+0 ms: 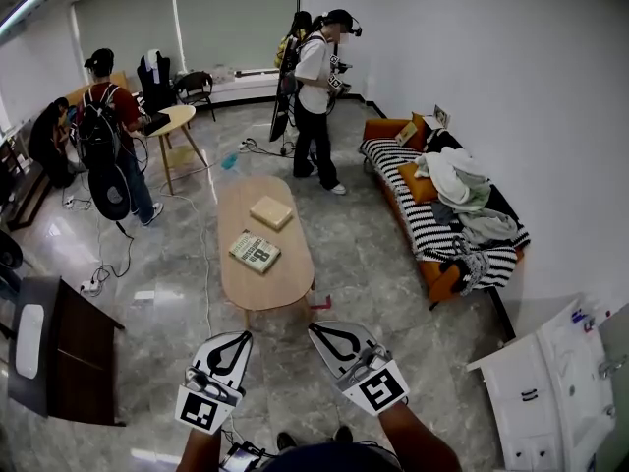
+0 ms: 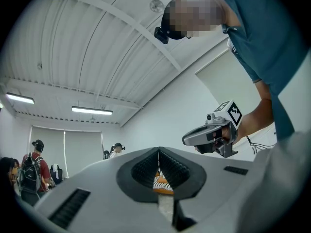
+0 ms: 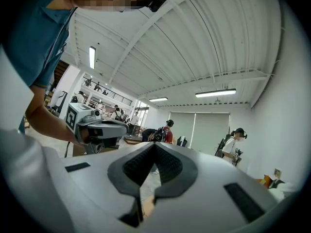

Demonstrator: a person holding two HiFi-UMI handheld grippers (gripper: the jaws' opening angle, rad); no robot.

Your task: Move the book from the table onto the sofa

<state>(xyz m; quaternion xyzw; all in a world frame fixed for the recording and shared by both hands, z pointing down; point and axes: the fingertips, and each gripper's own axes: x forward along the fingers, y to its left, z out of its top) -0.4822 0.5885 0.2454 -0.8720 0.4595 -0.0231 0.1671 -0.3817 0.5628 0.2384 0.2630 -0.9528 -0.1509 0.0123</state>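
Above floor (image 1: 393,283), left hand-held gripper (image 1: 237,339) and right one (image 1: 319,329) sit closed, empty.

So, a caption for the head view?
Left gripper and right gripper, both shut, face the book on the table; sofa right.

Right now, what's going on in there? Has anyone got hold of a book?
Not yet. The person wearing the head camera stands short of the low wooden table, holding the left gripper and the right gripper out in front, both shut and empty. A printed-cover book and a plain tan book lie on the table. The striped sofa, off to the right, is partly covered with clothes. Other people stand further back.
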